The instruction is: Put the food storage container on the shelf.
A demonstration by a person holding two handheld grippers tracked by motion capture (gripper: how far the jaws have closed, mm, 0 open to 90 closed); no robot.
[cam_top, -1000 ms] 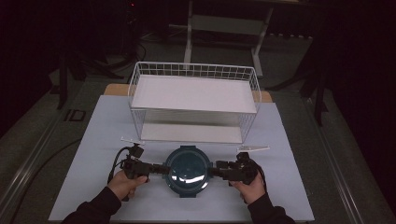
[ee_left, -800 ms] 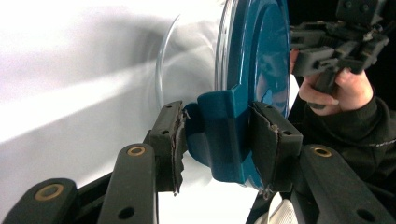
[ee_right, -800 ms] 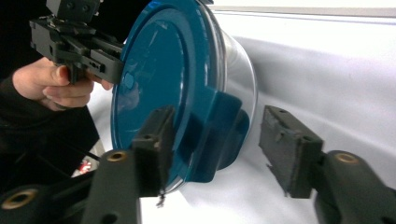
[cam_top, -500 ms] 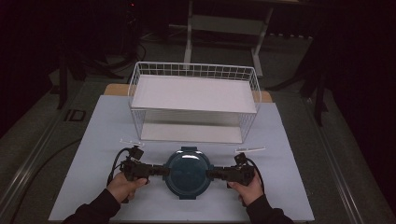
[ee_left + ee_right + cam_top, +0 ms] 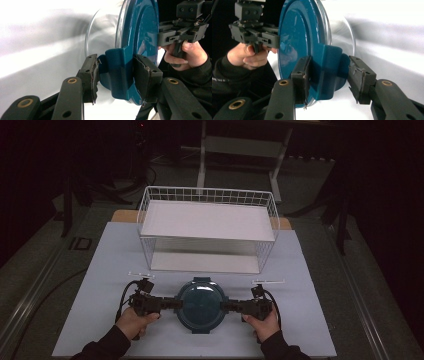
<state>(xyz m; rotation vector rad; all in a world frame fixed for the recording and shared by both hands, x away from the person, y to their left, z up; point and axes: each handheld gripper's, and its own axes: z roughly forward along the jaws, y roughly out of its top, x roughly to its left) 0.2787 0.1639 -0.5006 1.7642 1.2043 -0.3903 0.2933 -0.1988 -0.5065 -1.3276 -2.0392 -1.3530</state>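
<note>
1. A round blue-lidded container (image 5: 201, 305) is found on the table (image 5: 100, 270), near its front edge, well apart from the basket (image 5: 207, 227) behind; bare table is seen on both sides.
2. One container, one wire basket and two grippers are counted.
3. The left gripper (image 5: 116, 75) has its fingers (image 5: 146, 75) set about the left lid tab, one pad touching, the other just beside it.
4. The right gripper (image 5: 329, 75) straddles the right tab, its far pad apart from it.
5. Compared with a second ago, the container is seen slightly farther forward, both grippers staying at its sides.
</note>
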